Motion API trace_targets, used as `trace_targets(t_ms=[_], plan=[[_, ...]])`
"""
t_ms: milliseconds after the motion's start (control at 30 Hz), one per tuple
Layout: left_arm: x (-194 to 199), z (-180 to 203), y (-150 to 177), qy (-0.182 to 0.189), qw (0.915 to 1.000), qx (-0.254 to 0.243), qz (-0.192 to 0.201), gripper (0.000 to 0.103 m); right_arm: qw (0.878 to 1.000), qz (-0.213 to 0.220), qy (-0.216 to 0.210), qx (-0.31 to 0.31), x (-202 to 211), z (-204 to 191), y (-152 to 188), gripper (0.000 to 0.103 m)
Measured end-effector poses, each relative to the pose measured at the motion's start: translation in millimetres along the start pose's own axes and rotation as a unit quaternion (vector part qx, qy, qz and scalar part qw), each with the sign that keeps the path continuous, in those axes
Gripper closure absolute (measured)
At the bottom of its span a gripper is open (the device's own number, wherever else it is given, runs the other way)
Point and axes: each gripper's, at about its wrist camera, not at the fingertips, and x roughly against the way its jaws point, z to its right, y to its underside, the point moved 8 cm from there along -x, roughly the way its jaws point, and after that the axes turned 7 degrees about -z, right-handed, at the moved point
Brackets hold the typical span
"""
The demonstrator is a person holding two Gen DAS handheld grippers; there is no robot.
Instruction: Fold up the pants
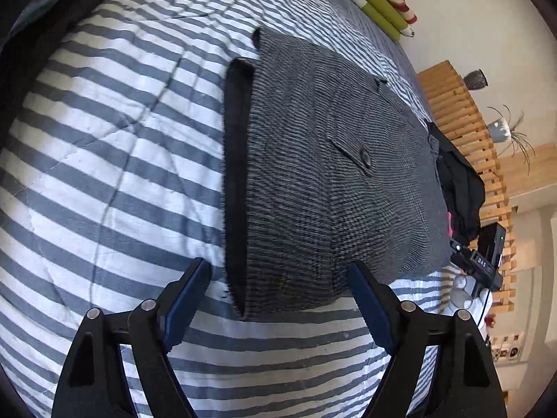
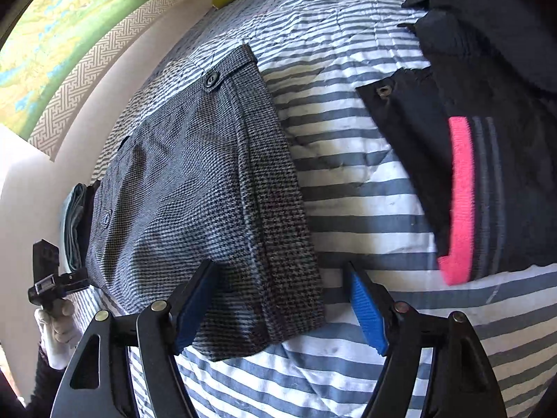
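Grey checked pants lie folded flat on the striped bed cover, with a buttoned back pocket facing up and a black strip along their left edge. My left gripper hangs open just above the near corner of the folded pants, holding nothing. In the right wrist view the same pants show their waistband button at the top. My right gripper is open over their near right corner, with its blue pads spread wide. The other gripper, held in a white-gloved hand, appears at far left.
A dark garment with a pink band lies to the right on the bed cover. Green and red folded bedding sits at the far end. A wooden slatted frame, potted plants and a black garment border the right side.
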Motion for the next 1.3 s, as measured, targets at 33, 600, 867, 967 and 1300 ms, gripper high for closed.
trace_targets(t_ms=[33,600,867,967,1300], plan=[[-5,5,1,-0.003,1.0,-0.004,-0.006,0.052,1.0,0.002,-0.006,0.004,-3,-6,-3,0.03],[80,49,65,-0.039,0.9967,-0.068,0.018,0.084,0.997,0.002,0.047,0.053,74,-93,48,0.081],[88,3,200,-0.084,0.9922,-0.083,-0.04,0.072,0.996,-0.059,0.049,0.053,73,-111,202,0.08],[87,-24,218,-0.112,0.9902,-0.06,-0.058,0.061,0.987,-0.089,0.086,0.103,53,-109,243,0.068],[112,-6,106,-0.147,0.984,-0.072,0.07,0.043,0.99,0.002,0.105,0.092,85,-92,183,0.067]])
